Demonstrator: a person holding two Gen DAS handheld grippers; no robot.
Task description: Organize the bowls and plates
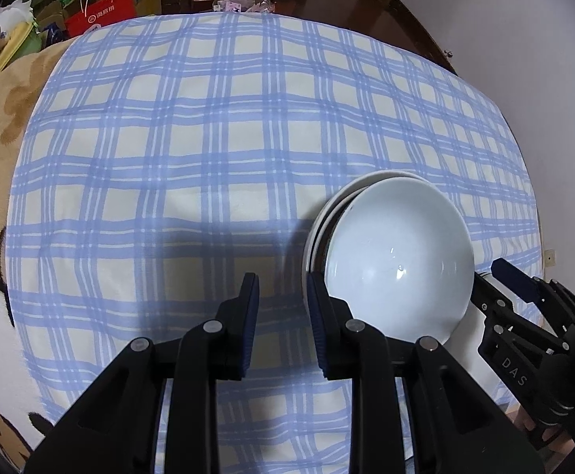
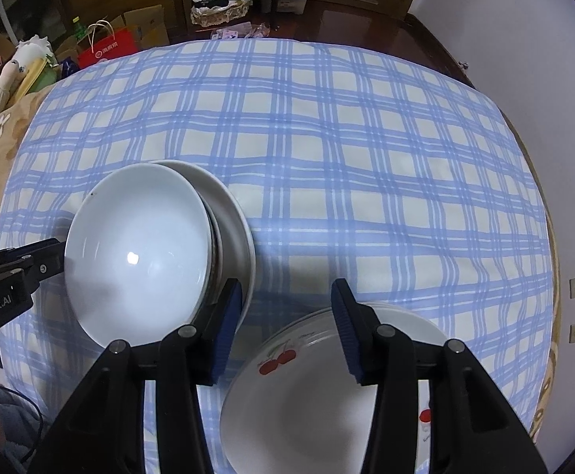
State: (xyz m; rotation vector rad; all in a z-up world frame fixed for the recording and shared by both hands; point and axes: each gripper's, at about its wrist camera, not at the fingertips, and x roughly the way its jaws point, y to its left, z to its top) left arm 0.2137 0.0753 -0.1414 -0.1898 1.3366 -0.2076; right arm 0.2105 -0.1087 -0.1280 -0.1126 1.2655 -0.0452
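Left gripper (image 1: 281,300): jaws slightly apart, empty, its right pad just beside the rim of the stacked white bowls (image 1: 396,260). Right gripper (image 2: 287,308): jaws apart, nothing between the pads, above the near cherry-print plate (image 2: 311,391). Bowl stack sits left of that plate on the blue plaid cloth (image 2: 346,158).

Blue plaid cloth (image 1: 208,138); red paper bag (image 1: 101,14) behind.

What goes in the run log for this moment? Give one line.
left gripper: open, empty, beside white bowl stack | right gripper: open, empty, above cherry-print plate | surface: blue plaid cloth
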